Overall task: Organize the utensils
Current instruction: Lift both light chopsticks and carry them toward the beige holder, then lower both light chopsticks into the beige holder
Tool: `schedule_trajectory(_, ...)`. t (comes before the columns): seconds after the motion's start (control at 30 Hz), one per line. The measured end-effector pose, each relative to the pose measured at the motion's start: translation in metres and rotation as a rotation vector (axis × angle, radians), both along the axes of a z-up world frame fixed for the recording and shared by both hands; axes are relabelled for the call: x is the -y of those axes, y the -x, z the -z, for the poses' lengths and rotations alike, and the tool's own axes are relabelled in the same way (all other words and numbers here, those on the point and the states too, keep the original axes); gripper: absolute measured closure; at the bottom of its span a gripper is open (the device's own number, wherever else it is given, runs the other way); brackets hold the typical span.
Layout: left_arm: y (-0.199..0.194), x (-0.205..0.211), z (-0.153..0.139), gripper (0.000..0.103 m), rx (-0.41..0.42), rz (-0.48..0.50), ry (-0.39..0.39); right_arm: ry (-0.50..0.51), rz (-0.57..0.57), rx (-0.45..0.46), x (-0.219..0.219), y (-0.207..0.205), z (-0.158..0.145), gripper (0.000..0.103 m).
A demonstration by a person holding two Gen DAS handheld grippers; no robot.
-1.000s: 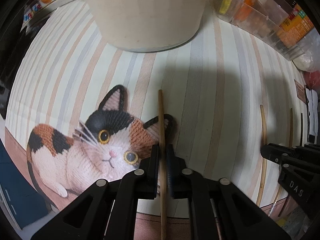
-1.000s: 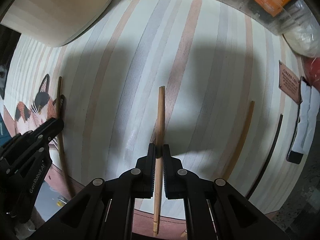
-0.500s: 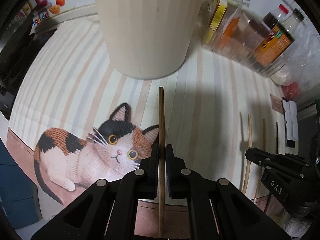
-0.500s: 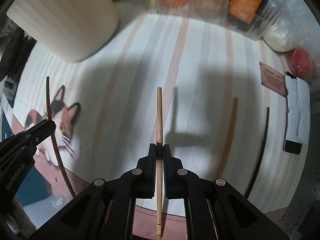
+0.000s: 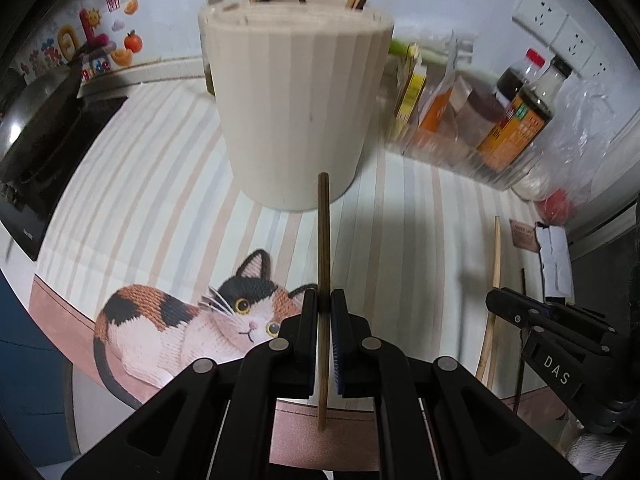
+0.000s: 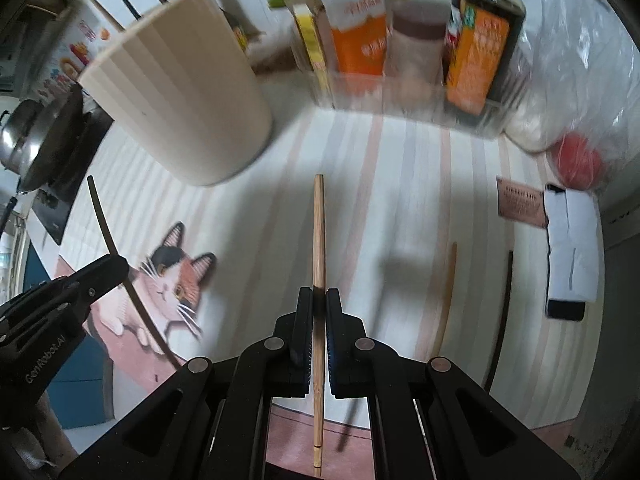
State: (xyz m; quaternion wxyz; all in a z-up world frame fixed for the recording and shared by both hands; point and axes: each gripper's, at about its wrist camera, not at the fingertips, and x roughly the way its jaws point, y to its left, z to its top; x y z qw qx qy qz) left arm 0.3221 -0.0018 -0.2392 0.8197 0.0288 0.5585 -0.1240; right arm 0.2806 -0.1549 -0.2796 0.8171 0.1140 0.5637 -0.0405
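Observation:
My left gripper point(image 5: 324, 300) is shut on a dark brown chopstick point(image 5: 323, 236) and holds it above the striped cat mat point(image 5: 160, 200). It points at the beige ribbed utensil holder point(image 5: 296, 112), which has several chopsticks standing in it. My right gripper point(image 6: 319, 300) is shut on a light wooden chopstick point(image 6: 318, 232), raised above the mat. The holder point(image 6: 180, 100) stands to its far left. Two chopsticks lie on the mat at the right: a light one point(image 6: 447, 292) and a dark one point(image 6: 505, 312).
A clear bin point(image 5: 460, 156) with sauce bottles and packets stands at the back right. A stove with a pan point(image 5: 36, 128) is at the left. A white and black object point(image 6: 570, 256) and a red thing in a plastic bag point(image 6: 580, 160) sit at the right edge.
Both grippers have lifted their chopsticks off the mat and risen, so the holder's rim and the back wall come into view.

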Motion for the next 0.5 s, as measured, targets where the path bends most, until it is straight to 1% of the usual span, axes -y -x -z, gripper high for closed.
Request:
schedule_trajectory(0.23, -0.004, -0.001, -0.025, 0.099, 0.064, -0.005, 0.012, -0.005, 0.007, 0.069, -0.002, -0.009, -0.017, 0.097)
schedule_trajectory(0.4, -0.007, -0.002, -0.042, 0.099, 0.104, -0.008, 0.028, 0.000, 0.010, 0.130, -0.002, -0.011, -0.035, 0.097)
schedule_trajectory(0.5, -0.009, -0.002, -0.058, 0.099, 0.140, -0.003, 0.037, -0.003, 0.017, 0.170, 0.000, -0.013, -0.047, 0.097)
